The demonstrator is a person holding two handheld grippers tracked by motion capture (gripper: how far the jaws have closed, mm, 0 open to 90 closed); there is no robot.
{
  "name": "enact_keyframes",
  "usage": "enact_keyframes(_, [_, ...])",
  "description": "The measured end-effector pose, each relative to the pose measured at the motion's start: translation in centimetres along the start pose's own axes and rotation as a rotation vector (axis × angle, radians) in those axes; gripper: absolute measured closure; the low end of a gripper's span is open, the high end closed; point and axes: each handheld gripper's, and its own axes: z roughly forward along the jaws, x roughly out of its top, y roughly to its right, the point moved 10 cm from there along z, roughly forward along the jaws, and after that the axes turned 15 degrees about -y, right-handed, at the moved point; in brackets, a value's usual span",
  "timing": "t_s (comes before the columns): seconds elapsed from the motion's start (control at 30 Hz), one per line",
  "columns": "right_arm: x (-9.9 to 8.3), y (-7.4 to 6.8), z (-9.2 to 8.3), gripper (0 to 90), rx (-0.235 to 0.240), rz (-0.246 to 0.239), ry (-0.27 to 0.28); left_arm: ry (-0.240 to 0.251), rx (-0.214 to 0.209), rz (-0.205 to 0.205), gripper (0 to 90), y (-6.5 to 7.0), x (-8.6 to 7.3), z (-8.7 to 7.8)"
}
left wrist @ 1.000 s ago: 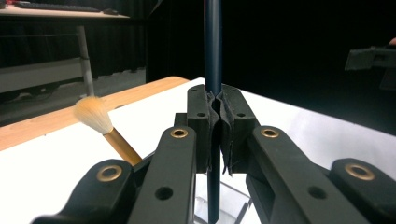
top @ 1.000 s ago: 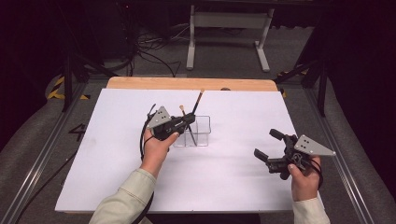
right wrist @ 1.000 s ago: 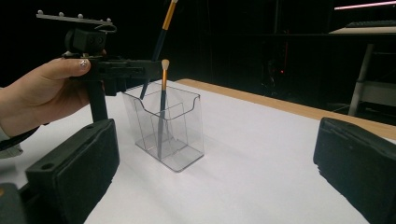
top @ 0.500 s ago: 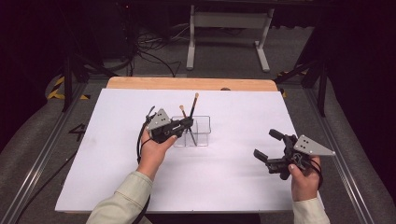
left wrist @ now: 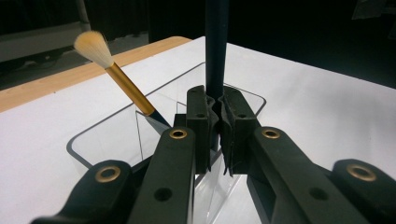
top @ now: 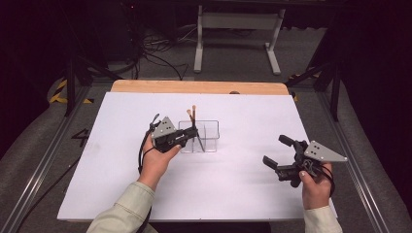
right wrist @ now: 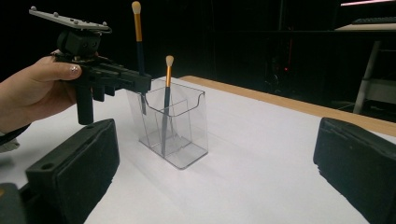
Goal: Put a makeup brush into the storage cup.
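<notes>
Left gripper [top: 190, 136] clamped tight on a dark-handled brush [right wrist: 138, 42], held upright right over the clear holder [top: 209, 141] mid-tabletop [top: 111, 194]. Probably kept vertical so the handle slides past the divider without snagging. Second brush [left wrist: 122, 85] leaning inside already. Right gripper [top: 277, 153] parked off to the side, jaws wide open, holding nothing, well out of the way.

Gold-and-navy brush [right wrist: 138, 39] — clear holder [right wrist: 180, 128] — white table [top: 252, 121]
</notes>
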Motion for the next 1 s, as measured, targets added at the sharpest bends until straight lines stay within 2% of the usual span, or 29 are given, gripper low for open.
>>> enact_keyframes(0.5, [-0.2, 0.0, 0.1, 0.8, 0.008, 0.001, -0.008, -0.009, -0.009, -0.007, 80.6, 0.1, 0.0, -0.1])
enact_keyframes(0.67, [-0.2, 0.0, 0.1, 0.8, 0.008, 0.003, -0.007, -0.013, -0.019, -0.008, 75.6, 0.1, 0.0, -0.3])
enact_keyframes(0.77, [-0.2, 0.0, 0.1, 0.8, 0.009, 0.005, -0.008, -0.006, -0.028, -0.018, 60.4, 0.3, 0.1, -0.4])
enact_keyframes(0.87, [-0.3, 0.0, 0.2, 0.8, 0.01, 0.007, -0.011, -0.001, -0.032, -0.023, 49.2, 0.4, 0.4, -0.7])
enact_keyframes(0.9, [-0.3, 0.0, 0.2, 0.8, 0.012, 0.008, -0.012, 0.002, -0.035, -0.035, 43.9, 0.5, 0.5, -0.9])
enact_keyframes(1.0, [-0.3, 0.0, 0.4, 0.8, 0.013, 0.008, -0.014, 0.006, -0.042, -0.029, 34.4, 0.8, 0.8, -1.6])
